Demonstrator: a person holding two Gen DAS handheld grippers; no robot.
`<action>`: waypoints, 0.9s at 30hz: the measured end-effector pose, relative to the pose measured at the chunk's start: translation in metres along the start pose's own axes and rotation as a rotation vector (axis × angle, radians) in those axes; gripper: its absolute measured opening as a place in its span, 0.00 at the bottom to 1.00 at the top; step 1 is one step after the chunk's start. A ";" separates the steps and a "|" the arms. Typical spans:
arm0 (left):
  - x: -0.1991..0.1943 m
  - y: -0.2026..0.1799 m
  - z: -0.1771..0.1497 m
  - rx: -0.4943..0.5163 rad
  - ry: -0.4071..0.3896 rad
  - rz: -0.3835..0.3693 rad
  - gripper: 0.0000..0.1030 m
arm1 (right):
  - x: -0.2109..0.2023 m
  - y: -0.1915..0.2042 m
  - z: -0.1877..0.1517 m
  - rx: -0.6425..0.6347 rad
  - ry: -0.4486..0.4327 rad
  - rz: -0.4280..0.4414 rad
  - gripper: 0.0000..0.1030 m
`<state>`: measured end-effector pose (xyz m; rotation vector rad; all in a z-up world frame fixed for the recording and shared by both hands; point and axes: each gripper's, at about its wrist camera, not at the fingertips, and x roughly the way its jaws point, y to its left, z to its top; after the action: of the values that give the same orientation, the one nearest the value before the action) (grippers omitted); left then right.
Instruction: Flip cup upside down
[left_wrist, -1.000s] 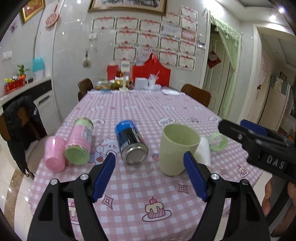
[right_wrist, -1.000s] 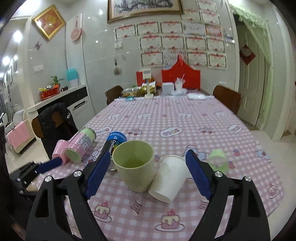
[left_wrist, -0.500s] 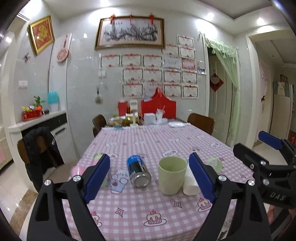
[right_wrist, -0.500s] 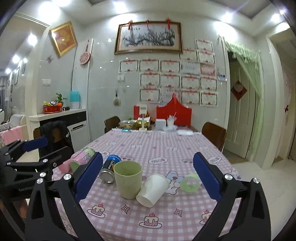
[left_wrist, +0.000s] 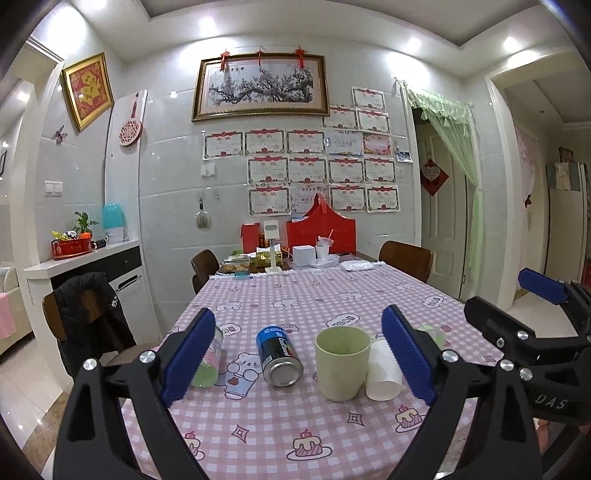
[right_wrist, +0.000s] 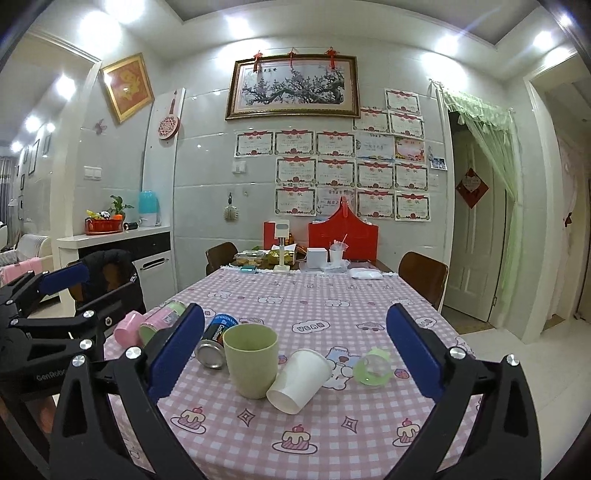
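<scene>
A pale green cup (left_wrist: 342, 363) (right_wrist: 251, 360) stands upright, mouth up, near the front of the pink checked table (left_wrist: 295, 439). A white paper cup (left_wrist: 383, 371) (right_wrist: 300, 380) lies on its side against its right flank. My left gripper (left_wrist: 295, 360) is open and empty, held back from the table's front edge with the green cup between its fingers' lines of sight. My right gripper (right_wrist: 295, 356) is open and empty, also back from the table, to the right of the left one.
A blue can (left_wrist: 279, 356) and a pink-labelled jar (left_wrist: 207, 363) lie on their sides left of the cup. A green lid (right_wrist: 372, 367) lies to the right. Boxes and dishes (left_wrist: 295, 254) crowd the far end. Chairs (left_wrist: 404, 258) flank the table.
Both grippers have pulled back and up from the table, so the cups look smaller and farther. The objects on the table have not moved. Both stay open.
</scene>
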<state>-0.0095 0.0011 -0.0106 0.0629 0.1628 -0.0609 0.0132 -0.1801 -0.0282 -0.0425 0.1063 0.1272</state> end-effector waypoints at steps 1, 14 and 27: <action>0.000 0.000 0.000 0.001 -0.002 0.003 0.87 | 0.000 0.000 0.000 0.000 0.001 -0.001 0.92; 0.000 0.001 -0.001 0.002 -0.024 0.013 0.87 | 0.000 0.003 0.000 0.006 0.001 -0.005 0.92; -0.002 0.002 -0.001 0.008 -0.037 0.027 0.87 | -0.001 0.000 0.000 0.013 0.002 -0.008 0.92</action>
<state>-0.0112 0.0035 -0.0115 0.0715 0.1243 -0.0356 0.0126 -0.1798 -0.0283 -0.0305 0.1093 0.1181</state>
